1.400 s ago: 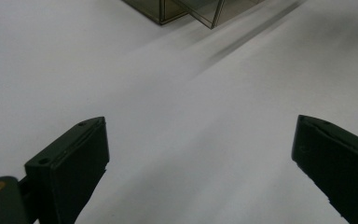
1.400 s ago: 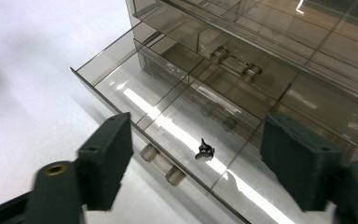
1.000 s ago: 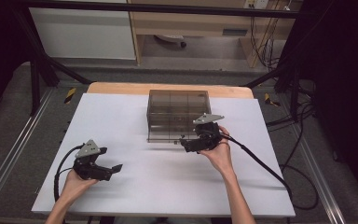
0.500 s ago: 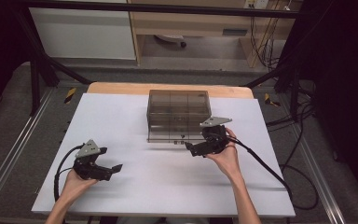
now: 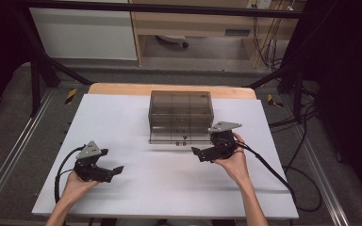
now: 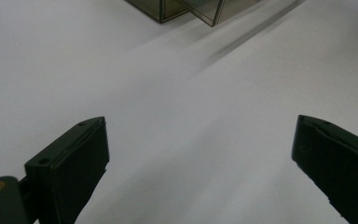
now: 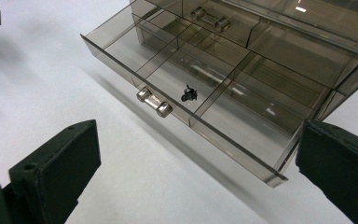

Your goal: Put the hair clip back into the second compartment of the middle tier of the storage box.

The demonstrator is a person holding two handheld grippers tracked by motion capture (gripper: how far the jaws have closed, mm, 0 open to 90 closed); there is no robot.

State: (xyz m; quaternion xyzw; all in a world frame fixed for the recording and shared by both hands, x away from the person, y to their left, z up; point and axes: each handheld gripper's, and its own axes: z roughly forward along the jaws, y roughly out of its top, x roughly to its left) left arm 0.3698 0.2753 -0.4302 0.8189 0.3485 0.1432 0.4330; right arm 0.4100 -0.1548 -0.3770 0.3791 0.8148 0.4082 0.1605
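The right claw [image 5: 199, 154], jaws apart and empty, is held at five o'clock of the smoky drawer box [image 5: 180, 104] mid-worktop [image 5: 122, 117], whose lower drawer [image 7: 177, 93] is open; its metal knob [image 7: 154, 102] should be approached squarely before closing.

Right gripper [image 7: 193, 158] jaws stand wide apart before the pulled-out drawer [image 7: 177, 88]; a small black object [image 7: 189, 94] lies in its middle compartment.
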